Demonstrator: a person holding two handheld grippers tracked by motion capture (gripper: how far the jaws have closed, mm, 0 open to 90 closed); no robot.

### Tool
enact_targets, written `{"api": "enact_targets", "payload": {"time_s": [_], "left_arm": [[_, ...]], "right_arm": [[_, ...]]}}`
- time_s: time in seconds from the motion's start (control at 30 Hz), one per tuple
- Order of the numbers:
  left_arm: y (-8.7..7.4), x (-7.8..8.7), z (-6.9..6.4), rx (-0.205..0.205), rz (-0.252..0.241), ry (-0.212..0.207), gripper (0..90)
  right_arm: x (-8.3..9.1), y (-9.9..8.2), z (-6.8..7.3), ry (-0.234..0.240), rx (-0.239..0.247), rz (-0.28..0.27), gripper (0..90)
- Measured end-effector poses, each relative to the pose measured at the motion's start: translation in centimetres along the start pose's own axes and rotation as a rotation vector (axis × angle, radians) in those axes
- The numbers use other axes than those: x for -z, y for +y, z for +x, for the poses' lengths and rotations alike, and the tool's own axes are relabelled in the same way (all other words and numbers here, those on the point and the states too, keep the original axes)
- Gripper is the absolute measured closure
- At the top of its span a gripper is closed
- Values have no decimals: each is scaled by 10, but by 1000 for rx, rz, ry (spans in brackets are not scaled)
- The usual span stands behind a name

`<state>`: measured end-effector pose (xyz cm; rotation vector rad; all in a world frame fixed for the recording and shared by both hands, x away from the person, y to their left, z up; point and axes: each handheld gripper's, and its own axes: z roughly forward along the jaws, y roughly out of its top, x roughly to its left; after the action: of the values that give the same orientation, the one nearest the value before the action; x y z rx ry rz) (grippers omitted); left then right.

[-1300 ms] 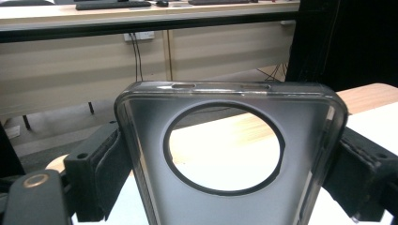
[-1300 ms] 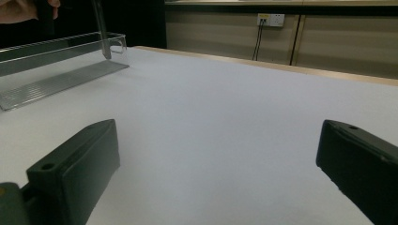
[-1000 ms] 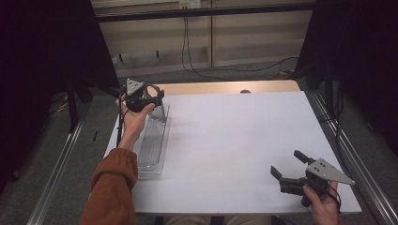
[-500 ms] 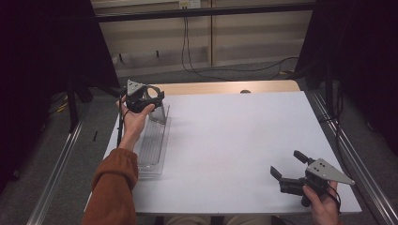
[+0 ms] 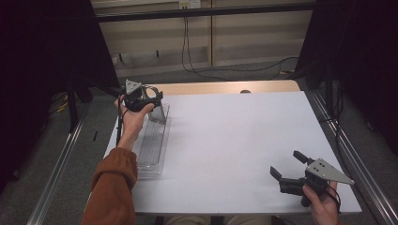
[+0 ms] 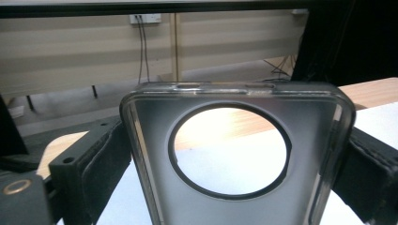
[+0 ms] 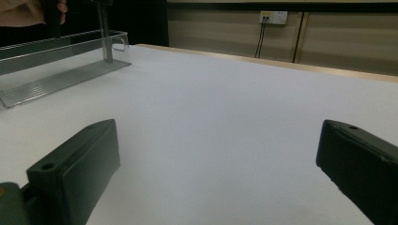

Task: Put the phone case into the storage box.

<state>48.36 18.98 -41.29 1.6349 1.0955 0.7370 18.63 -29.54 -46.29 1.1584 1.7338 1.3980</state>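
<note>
Glossy clear plastic against matt white

Smoky translucent phone case (image 6: pixel 234 140), ribbed see-through tray (image 5: pixel 151 149) (nine o'clock), matt tabletop (image 5: pixel 244 140).

Phone case (image 6: pixel 234 154) bottom beyond frame edge

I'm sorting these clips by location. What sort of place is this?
Probably a lab or recording workspace, not a home. A plain white table stands between dark curtains, with cables hanging from a wall socket. The left gripper holds a clear phone case with a round camera hole over a clear plastic tray.
</note>
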Motion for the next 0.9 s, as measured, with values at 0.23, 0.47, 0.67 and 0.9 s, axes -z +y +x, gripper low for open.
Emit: {"api": "enact_targets", "payload": {"time_s": [0.23,0.47,0.67,0.9], "left_arm": [[2,-4,-2,12,17,39,50],[3,-11,-9,-12,14,54,50],[2,-19,-14,-8,24,79,52],[4,-25,-15,-16,22,89,54]], "right_arm": [[0,0,1,7,-4,5,0],[0,-1,1,12,-3,6,0],[0,-1,1,14,-7,8,0],[0,-1,1,16,-6,6,0]]}}
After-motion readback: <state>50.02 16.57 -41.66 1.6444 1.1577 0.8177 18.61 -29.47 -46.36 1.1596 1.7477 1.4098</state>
